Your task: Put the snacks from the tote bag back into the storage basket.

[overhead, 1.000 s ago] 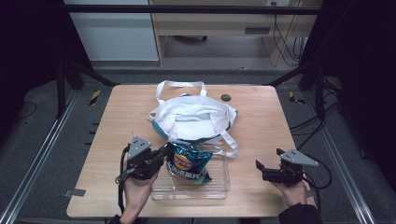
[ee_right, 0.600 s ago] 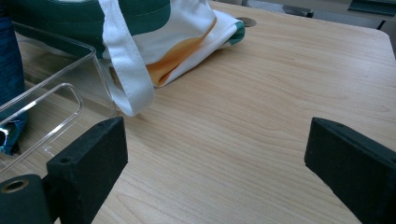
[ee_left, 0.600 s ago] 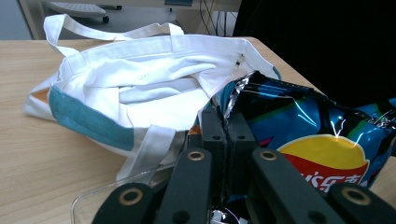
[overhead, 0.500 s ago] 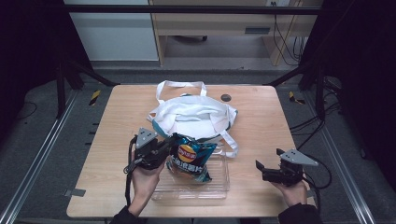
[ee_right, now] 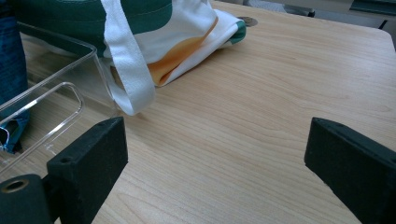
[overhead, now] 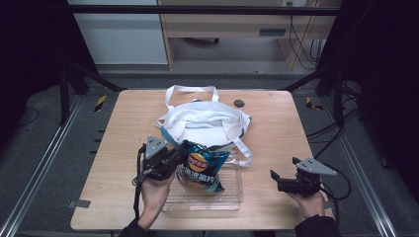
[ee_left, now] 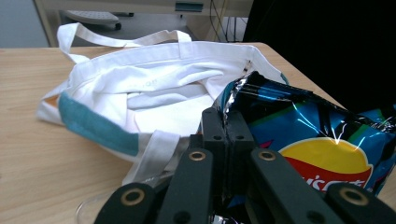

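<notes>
Black hand-held gripper (overhead: 174,161) — grey three-cornered plate, trailing cable; dark sleeves.

Bare worktop (overhead: 276,123) lies open on the right and along the left edge. The white tote bag (overhead: 205,123) blocks the middle, its strap (ee_right: 128,70) trailing beside the clear tray (overhead: 232,197), which fills the near centre with the chip bag (overhead: 202,168) above it.

Wooden table (overhead: 276,133) bears a white tote bag (overhead: 205,121) and clear tray (overhead: 232,195)
</notes>
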Available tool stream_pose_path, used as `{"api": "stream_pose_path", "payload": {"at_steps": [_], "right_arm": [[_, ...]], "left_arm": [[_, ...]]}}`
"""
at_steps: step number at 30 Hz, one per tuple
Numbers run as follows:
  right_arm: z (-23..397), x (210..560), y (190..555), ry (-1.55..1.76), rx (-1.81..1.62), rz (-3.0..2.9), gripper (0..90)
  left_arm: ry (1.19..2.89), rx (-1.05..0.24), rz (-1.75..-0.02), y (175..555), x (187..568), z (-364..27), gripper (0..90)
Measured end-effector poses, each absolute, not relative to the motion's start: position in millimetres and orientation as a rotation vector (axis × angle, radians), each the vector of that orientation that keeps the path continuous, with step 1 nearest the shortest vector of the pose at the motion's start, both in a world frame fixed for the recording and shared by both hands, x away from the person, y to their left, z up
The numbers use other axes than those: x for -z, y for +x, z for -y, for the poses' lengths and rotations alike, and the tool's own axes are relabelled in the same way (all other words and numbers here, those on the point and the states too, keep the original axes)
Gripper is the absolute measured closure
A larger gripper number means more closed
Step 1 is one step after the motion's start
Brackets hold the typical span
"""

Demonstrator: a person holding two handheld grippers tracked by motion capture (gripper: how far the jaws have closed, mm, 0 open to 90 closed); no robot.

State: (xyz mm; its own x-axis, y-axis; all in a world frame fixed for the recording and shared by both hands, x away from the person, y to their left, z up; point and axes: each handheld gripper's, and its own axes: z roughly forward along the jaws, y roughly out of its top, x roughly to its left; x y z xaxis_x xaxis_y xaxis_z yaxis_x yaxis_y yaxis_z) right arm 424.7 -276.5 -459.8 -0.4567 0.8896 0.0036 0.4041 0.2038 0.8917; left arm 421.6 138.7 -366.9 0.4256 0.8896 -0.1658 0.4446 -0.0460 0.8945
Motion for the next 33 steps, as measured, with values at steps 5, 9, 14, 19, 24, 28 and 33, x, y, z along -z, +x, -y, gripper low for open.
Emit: {"api": "stream_pose_path", "payload": {"at_steps": [5,9,14,19,24,28,33], "right_arm": [[276,460,425,1.198,-1.205,-1.956,6.5],[277,460,425,1.195,-1.204,-1.956,6.5],[278,460,425,1.206,-1.211,-1.948,6.5],[278,460,425,1.200,-1.212,-1.951,6.7],[278,460,425,1.197,-1.210,-1.955,6.8],[278,459,424,1.198,-1.213,-1.950,6.8],[279,459,424,1.200,-1.211,-1.950,6.7]], "left_arm": [[1.668,-0.544,-1.182,407,367,-144,89.3],[1.665,-0.543,-1.178,409,368,-145,88.9],[1.648,-0.529,-1.162,424,372,-143,88.5],[1.630,-0.526,-1.171,435,373,-139,88.1],[1.638,-0.517,-1.154,441,372,-139,76.2],[1.682,-0.526,-1.107,443,375,-138,49.8],[1.703,-0.461,-1.084,448,377,-143,37.8]]}}
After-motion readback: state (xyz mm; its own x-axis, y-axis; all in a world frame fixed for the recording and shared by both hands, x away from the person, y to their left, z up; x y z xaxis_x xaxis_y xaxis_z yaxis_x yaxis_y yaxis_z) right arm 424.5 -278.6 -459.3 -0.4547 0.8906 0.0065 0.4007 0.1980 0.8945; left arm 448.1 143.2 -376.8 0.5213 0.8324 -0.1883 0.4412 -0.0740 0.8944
